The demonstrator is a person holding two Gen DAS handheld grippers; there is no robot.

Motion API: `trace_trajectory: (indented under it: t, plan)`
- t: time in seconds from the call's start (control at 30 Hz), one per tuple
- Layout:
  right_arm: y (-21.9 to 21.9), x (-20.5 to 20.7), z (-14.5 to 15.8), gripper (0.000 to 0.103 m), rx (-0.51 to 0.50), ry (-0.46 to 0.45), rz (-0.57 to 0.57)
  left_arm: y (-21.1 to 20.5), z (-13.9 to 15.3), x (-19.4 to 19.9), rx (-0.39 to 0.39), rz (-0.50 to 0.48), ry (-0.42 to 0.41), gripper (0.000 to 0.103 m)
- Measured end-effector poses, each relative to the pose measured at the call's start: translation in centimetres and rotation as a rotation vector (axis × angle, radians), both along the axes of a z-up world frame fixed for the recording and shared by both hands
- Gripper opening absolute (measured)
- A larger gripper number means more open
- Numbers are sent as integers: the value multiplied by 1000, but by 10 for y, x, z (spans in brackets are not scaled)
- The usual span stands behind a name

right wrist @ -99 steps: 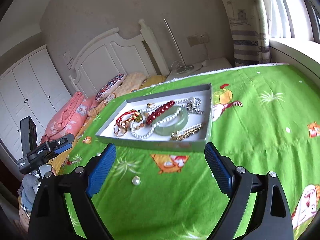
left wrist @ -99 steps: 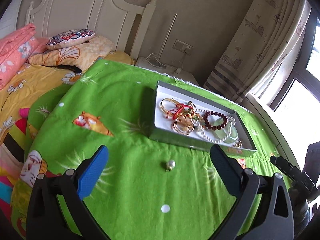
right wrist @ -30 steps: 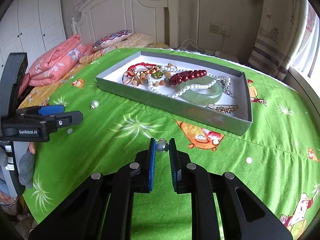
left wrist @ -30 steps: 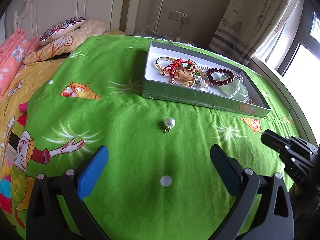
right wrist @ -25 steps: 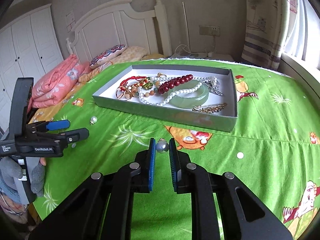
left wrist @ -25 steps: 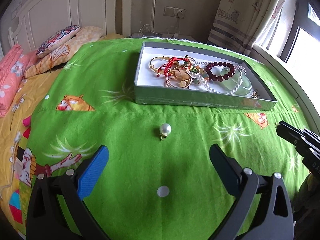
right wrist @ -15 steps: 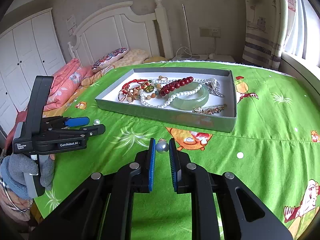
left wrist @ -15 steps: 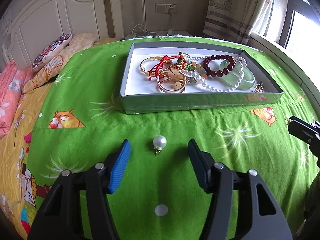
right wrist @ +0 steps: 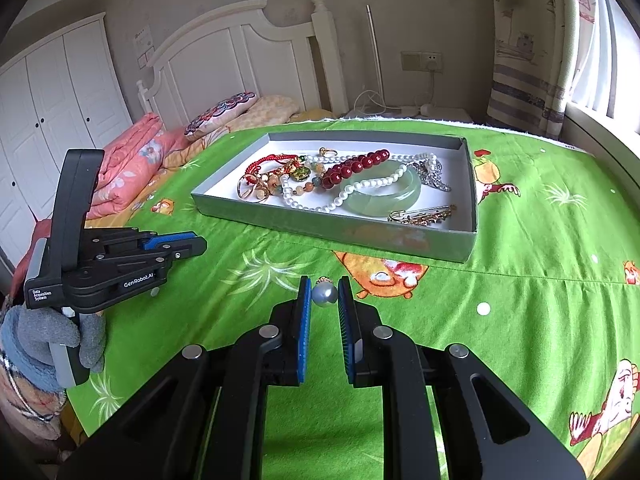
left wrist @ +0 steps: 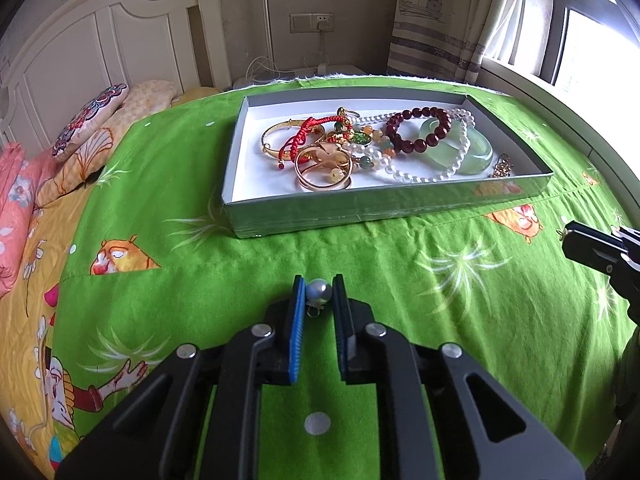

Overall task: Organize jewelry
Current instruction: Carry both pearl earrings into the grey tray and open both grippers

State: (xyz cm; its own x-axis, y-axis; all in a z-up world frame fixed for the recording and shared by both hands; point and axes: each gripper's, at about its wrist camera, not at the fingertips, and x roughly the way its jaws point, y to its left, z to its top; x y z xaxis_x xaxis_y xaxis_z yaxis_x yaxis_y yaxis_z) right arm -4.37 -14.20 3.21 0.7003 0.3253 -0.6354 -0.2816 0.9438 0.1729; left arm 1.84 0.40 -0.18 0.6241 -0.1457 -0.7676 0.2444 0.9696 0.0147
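My left gripper [left wrist: 319, 290] is shut on a pearl earring [left wrist: 319, 293] just above the green cloth, in front of the grey jewelry box [left wrist: 360, 212]. My right gripper [right wrist: 324, 292] is shut on a second pearl earring [right wrist: 324, 293], held above the cloth in front of the same box [right wrist: 340, 230]. The box holds gold bangles [left wrist: 320, 172], a red cord bracelet [left wrist: 304, 136], a dark red bead bracelet [left wrist: 416, 128], a pearl necklace [left wrist: 424, 178] and a jade bangle [left wrist: 464, 152]. The left gripper also shows at the left of the right wrist view [right wrist: 120, 264].
The green cartoon cloth [left wrist: 440, 288] covers a round table beside a bed with pink bedding [right wrist: 128, 164] and pillows [left wrist: 92, 120]. A white headboard [right wrist: 240, 56], a wardrobe [right wrist: 52, 92], a curtain [left wrist: 440, 20] and a window [left wrist: 592, 40] stand around.
My left gripper moved forward and closed on the pearl earring that lay on the cloth. My right gripper keeps holding its pearl earring, almost still.
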Motion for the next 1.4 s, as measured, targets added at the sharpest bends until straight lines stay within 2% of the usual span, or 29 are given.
trace_trajectory:
  t: [0.2, 0.53, 0.73, 0.87, 1.07, 1.23, 1.4]
  plan:
    - [-10, -4, 3, 16, 45, -29, -17, 6, 8, -12, -23, 16, -24, 13]
    - [-5, 4, 32, 16, 20, -100, -5, -12, 78, -22, -86, -44, -158, 13]
    - [-13, 13, 42, 16, 11, -132, -20, -31, 93, -8, -112, -63, -187, 13]
    - [-19, 21, 42, 16, 3, -151, -36, -46, 94, 1, -153, -95, -197, 13]
    - [-23, 41, 37, 16, 7, -134, -51, -65, 82, 18, -196, -123, -197, 13]
    - [-8, 59, 37, 16, 22, -130, -28, -63, 64, 40, -210, -84, -177, 13]
    - [23, 76, 28, 16, -25, -116, 26, -46, 55, 54, -192, -34, -174, 13]
